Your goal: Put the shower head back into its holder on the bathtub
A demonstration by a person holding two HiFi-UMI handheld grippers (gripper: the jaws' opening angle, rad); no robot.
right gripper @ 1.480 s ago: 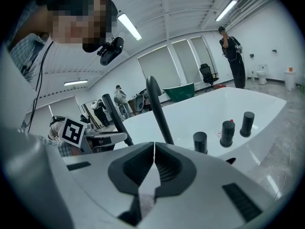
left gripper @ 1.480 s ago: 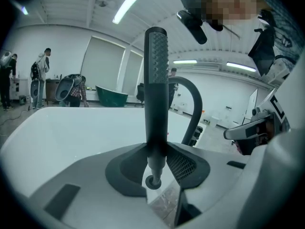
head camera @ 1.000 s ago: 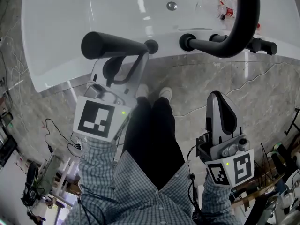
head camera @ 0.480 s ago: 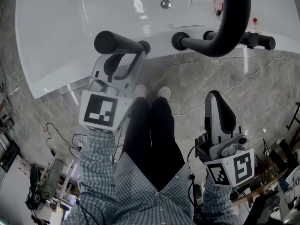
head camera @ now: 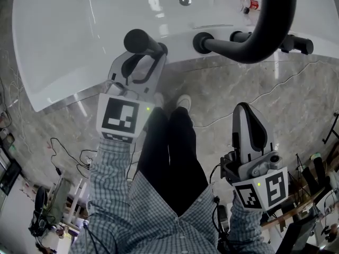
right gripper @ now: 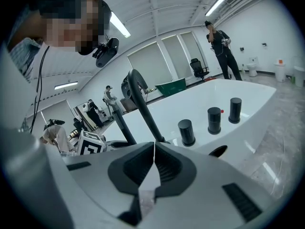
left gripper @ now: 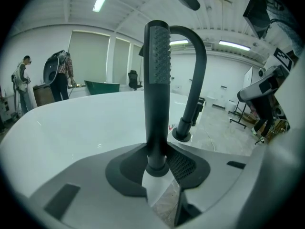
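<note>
One shower head [left gripper: 158, 75] stands upright, clamped in the left tool [left gripper: 157, 165].

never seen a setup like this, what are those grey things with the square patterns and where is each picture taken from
There is no robot here: a person in a checked shirt holds a two-jaw hand tool in each hand. The patterned cubes are part of those tools. The head view looks down from the person's head at the white bathtub, its curved black spout and the marble floor. The other two views come from a camera riding on each tool, looking along its jaws. The left gripper is clamped on the black shower head, held upright at the tub rim. The right gripper hangs lower, its jaws together on nothing. Its view shows three black knobs on the rim.
</note>
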